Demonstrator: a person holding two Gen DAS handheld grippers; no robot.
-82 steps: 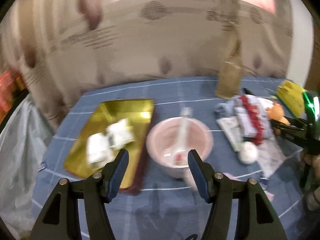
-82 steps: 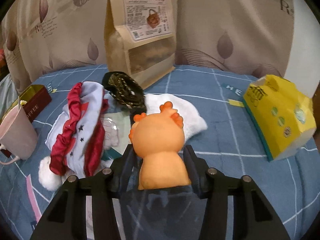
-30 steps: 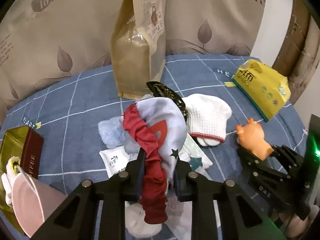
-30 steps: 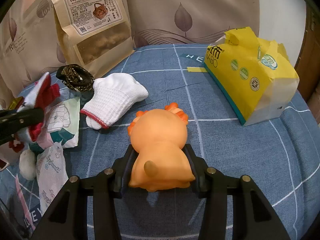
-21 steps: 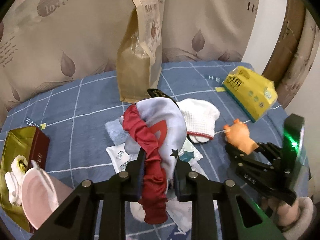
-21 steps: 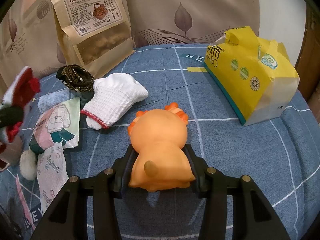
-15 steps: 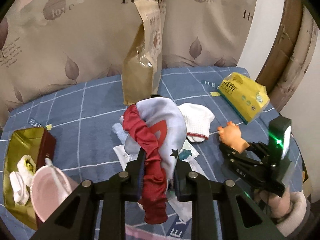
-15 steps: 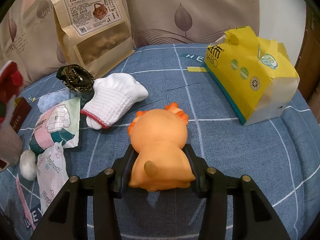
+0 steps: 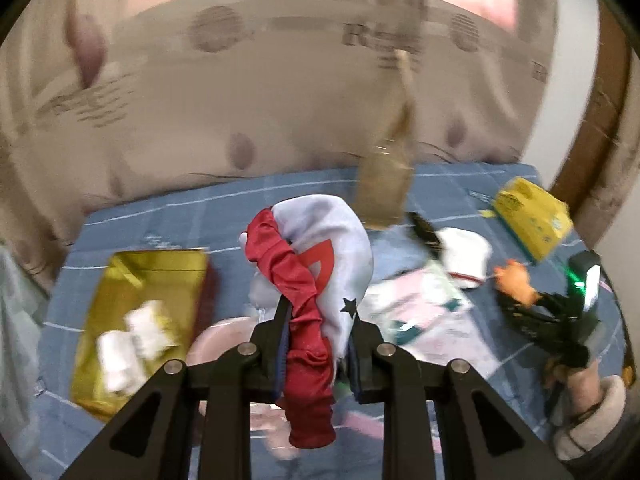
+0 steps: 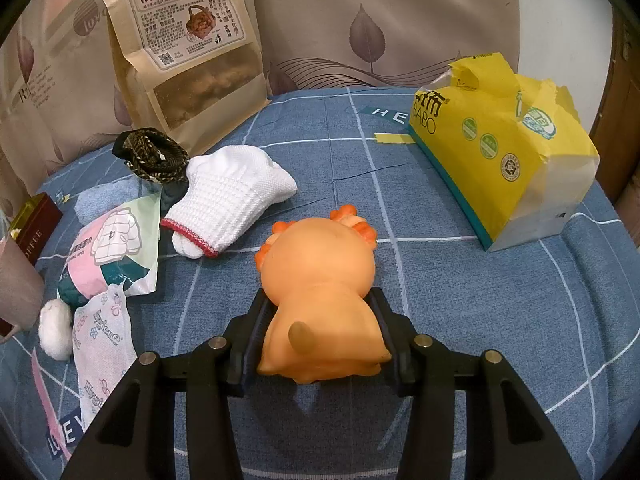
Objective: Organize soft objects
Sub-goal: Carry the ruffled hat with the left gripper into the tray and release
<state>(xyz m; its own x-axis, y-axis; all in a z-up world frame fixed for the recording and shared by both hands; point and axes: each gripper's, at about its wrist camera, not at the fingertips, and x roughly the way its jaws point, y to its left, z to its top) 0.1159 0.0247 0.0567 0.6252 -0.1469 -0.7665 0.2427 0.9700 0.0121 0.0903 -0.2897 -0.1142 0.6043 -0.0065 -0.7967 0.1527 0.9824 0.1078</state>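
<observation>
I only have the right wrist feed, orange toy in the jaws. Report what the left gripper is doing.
Observer: The left gripper is shut on a grey hat with red trim, lifted off the table.
Operator: Tell me what lies under it.
Observer: A pink bowl, partly hidden behind the fingers.
Operator: Describe what's left of that.
Observer: An open gold box with white packets inside.
</observation>
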